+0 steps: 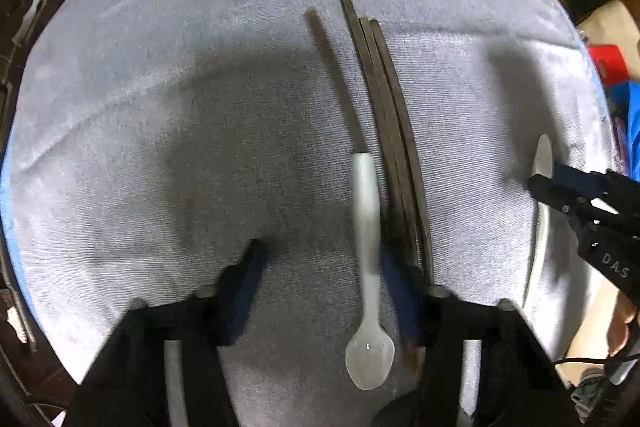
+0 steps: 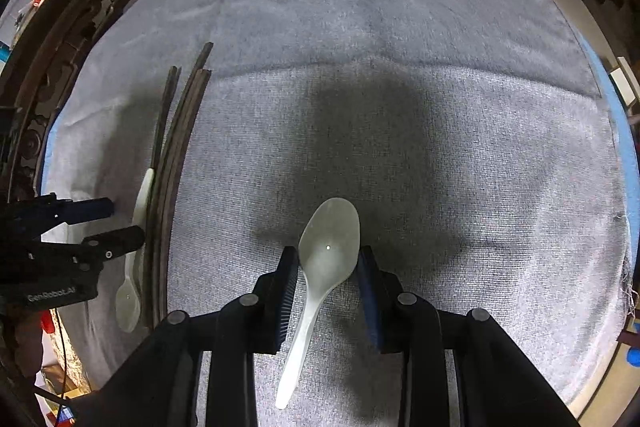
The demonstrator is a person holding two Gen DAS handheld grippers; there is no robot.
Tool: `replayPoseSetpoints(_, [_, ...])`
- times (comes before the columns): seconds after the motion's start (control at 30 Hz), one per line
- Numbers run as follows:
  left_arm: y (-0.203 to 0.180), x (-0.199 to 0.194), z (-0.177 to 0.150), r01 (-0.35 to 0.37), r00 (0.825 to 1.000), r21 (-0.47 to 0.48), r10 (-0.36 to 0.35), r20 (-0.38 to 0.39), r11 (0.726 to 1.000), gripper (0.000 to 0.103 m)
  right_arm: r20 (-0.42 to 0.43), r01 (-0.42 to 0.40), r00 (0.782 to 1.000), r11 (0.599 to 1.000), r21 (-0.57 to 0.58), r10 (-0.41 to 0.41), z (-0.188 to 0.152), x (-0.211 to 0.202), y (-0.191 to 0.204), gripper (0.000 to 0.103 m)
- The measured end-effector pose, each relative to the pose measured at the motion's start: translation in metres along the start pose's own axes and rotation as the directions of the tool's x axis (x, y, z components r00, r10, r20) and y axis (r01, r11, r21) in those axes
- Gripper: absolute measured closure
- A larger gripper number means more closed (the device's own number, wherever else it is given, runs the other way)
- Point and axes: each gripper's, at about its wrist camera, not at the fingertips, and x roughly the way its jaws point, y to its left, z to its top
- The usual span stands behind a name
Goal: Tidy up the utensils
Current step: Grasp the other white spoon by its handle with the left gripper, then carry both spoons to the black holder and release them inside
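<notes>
A small white spoon [image 1: 367, 267] lies on the grey cloth, bowl toward me, between the fingers of my left gripper [image 1: 323, 253]. It sits close to the right finger, and the left finger stands well clear, so the jaws are open. Beyond its handle lies one dark chopstick [image 1: 332, 79], with three more chopsticks [image 1: 386, 115] bundled just to its right. My right gripper [image 2: 328, 254] is shut on a larger white spoon [image 2: 330, 239], pads at the base of the bowl, handle trailing back under the gripper. The left wrist view shows that right gripper [image 1: 550, 177] at far right.
The round table [image 2: 400, 7] is covered by a grey cloth with a blue edge. A dark carved wooden chair [image 2: 60, 47] stands at the table's left side. A red object [image 1: 608, 63] and a person's bare foot [image 1: 624, 323] are beyond the right edge.
</notes>
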Motion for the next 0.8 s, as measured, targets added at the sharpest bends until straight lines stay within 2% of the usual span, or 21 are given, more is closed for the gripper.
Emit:
replayPoseSetpoints(0.03, [-0.001,0.001,-0.001,-0.016,1.0,-0.002,0.016,-0.001,1.0,0.069,-0.001,-0.002,1.0,1.0,0.001,0.002,0.001,0.001,-0.001,0.07])
replayPoseSetpoints(0.1, [0.005,0.001,0.0,-0.003,1.0,-0.008,0.003,-0.012,1.0,0.088,-0.004,-0.005,1.0,1.0,0.003,0.005,0.001,0.002,0.0,0.07])
replayPoseSetpoints(0.17, [0.016,-0.001,-0.006,0.02,0.999,-0.009,-0.02,-0.029,1.0,0.093,-0.01,0.002,1.0,1.0,-0.006,-0.002,0.002,-0.007,0.009,0.07])
replayPoseSetpoints(0.27, [0.035,-0.003,-0.015,0.039,0.998,-0.028,-0.04,-0.052,0.999,0.093,-0.023,0.012,1.0,1.0,-0.021,-0.012,0.002,-0.005,0.015,0.071])
replayPoseSetpoints(0.47, [0.06,-0.004,-0.013,0.081,0.991,-0.063,-0.088,-0.104,0.995,0.093,-0.055,0.038,0.998,0.998,-0.054,-0.041,0.005,-0.003,0.022,0.07])
replayPoseSetpoints(0.6, [0.063,-0.006,-0.006,0.063,0.99,-0.042,-0.068,-0.12,0.997,0.093,-0.087,0.048,0.995,0.996,-0.074,-0.054,0.013,0.0,0.029,0.07])
replayPoseSetpoints(0.8, [0.065,0.002,0.001,0.092,0.983,-0.077,-0.103,-0.153,0.993,0.091,-0.127,0.068,0.989,0.993,-0.1,-0.08,0.021,0.004,0.04,0.07])
